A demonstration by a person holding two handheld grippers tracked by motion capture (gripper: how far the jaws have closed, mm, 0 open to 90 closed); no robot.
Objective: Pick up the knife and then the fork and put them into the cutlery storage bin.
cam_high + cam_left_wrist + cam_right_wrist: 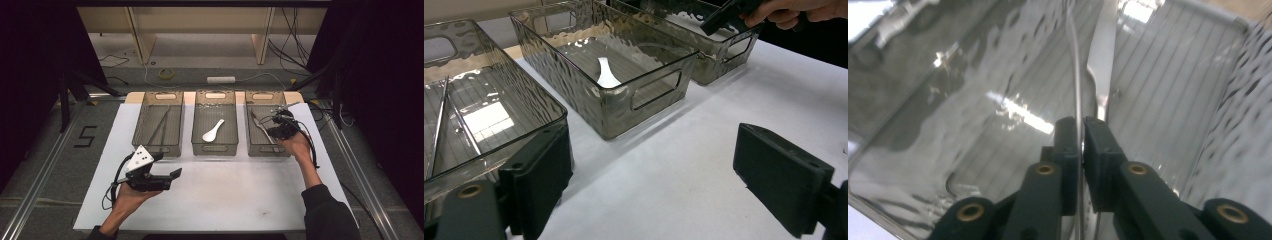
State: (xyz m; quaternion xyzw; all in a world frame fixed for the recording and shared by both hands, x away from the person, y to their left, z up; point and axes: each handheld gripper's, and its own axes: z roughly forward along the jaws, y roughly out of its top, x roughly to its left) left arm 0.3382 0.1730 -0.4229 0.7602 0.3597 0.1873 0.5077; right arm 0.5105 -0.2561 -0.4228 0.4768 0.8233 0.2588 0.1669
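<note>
Silver metal cutlery [1077, 75], a thin shiny piece seen edge-on, is sitting between the right tongs [1081, 131] inside the right-hand smoky clear plastic bin [252, 142], low near its ribbed floor, and the two black jaws are standing almost together with only the thin metal between them, so it is looking pinched rather than loose. Trouble is brewing here: that grip is catching just a narrow edge, so the piece could be swivelling or slipping out and clattering back down, and its long end could be catching on the bin wall. Over at the near side, the left tongs [651, 175] are hanging wide apart above the white surface [225, 195], holding nothing, near the left bin [524, 95] and the middle bin [659, 62] with its white ceramic spoon [213, 131].
</note>
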